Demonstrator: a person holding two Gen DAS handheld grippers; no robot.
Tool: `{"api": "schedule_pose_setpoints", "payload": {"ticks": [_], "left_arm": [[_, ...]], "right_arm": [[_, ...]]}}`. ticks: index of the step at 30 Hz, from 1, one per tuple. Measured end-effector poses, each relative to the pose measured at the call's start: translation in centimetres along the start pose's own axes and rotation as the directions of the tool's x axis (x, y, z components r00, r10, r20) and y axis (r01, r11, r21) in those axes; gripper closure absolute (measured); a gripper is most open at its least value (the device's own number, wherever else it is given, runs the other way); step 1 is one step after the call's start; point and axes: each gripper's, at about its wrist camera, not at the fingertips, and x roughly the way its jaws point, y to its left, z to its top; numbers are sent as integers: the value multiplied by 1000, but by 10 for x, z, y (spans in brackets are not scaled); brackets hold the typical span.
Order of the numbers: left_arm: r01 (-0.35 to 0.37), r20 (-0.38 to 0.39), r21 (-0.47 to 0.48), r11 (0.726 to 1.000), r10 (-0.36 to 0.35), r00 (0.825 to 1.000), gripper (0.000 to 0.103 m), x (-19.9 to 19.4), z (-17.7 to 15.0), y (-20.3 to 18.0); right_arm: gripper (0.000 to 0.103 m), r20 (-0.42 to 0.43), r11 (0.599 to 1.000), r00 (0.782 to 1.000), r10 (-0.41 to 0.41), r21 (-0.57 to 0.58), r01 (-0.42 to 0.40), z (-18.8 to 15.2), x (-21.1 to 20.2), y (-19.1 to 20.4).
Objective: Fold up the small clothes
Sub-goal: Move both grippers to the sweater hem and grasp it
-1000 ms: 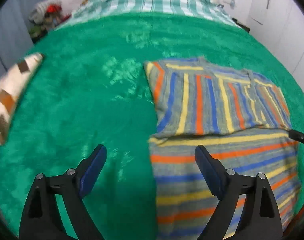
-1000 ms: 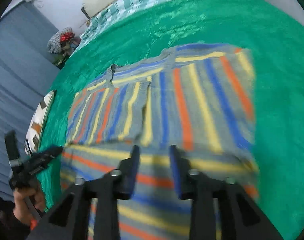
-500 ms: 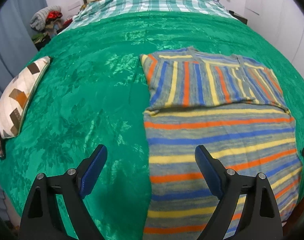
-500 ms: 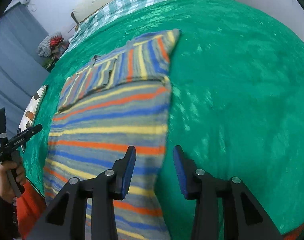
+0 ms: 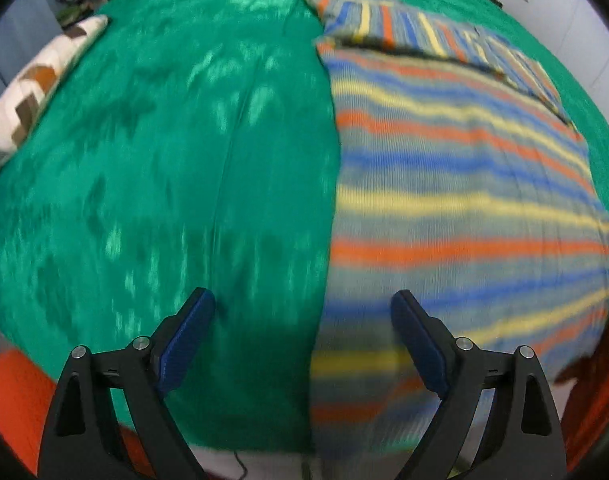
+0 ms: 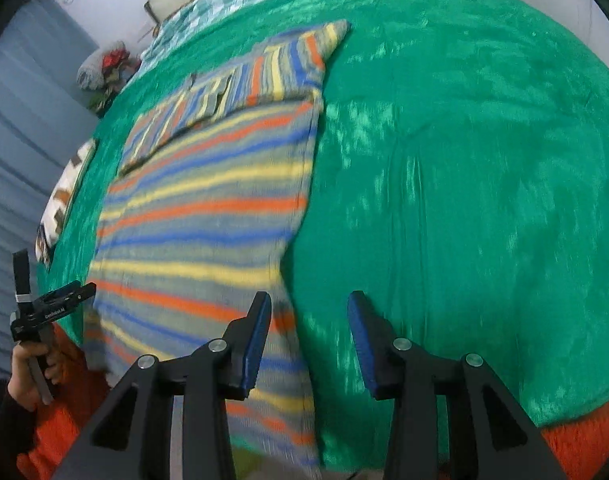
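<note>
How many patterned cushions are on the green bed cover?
1: a white cushion with brown geometric patches at the left edge of the green bed cover, apart from the striped garment. Others may lie out of view.

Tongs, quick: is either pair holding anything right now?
Left tongs: open, holding nothing.
Right tongs: open, holding nothing, just above the shirt's near corner.

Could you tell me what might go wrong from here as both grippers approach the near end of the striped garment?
1. The open left gripper straddles the striped garment edge and green bedspread; closing might pinch both.
2. The open right gripper sits similarly at the opposite edge, so uneven grips could skew the fold.
3. The folded-in sleeves could slip loose.
</note>
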Motion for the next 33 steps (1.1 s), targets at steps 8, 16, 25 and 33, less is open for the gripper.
{"api": "schedule_pose_setpoints", "payload": {"ticks": [8,16,25,33], "left_arm": [[114,-100,-3,994,-113,989,11,-3,-27,2],[28,-95,59,998,-23,995,11,-3,-33,-23],[19,-95,66,998,-13,995,11,-2,-35,-29],[73,-175,92,993,-57,983,11,10,-40,-33]], "right_arm": [[54,-165,997,986,-16,-72,4,-27,-5,8],[54,-181,993,982,-49,-112,29,-34,-3,13],[54,-191,993,980,-56,-116,34,-36,0,14],[52,-225,992,973,-54,-120,27,-40,2,16]]}}
